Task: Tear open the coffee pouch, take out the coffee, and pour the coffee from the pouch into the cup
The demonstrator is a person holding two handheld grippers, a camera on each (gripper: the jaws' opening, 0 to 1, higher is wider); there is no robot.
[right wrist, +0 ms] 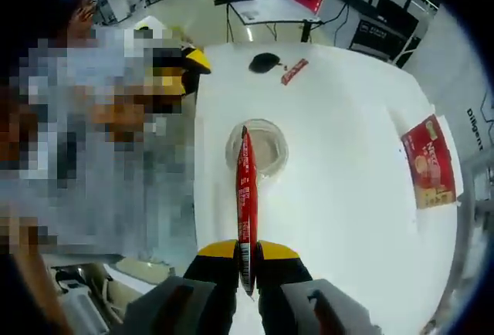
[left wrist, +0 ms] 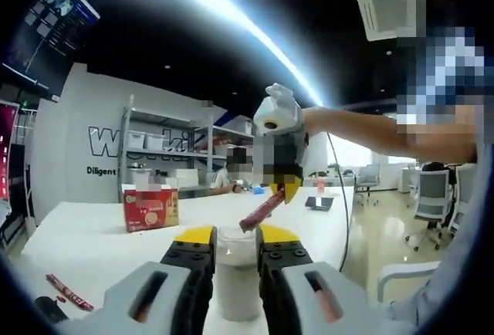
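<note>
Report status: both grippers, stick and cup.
Left gripper shut on cup. Right gripper shut on coffee stick, tip above the cup mouth. Nothing in the way; red box off to the side.

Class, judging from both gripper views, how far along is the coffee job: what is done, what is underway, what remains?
Done: a red coffee stick is out of the red box on the table. Underway: the left gripper is clamped on the cup, while the right gripper holds the stick over the cup's mouth. Whether its tip is torn open is unclear. Left: finishing the pour; no coffee is clearly visible in the cup.
</note>
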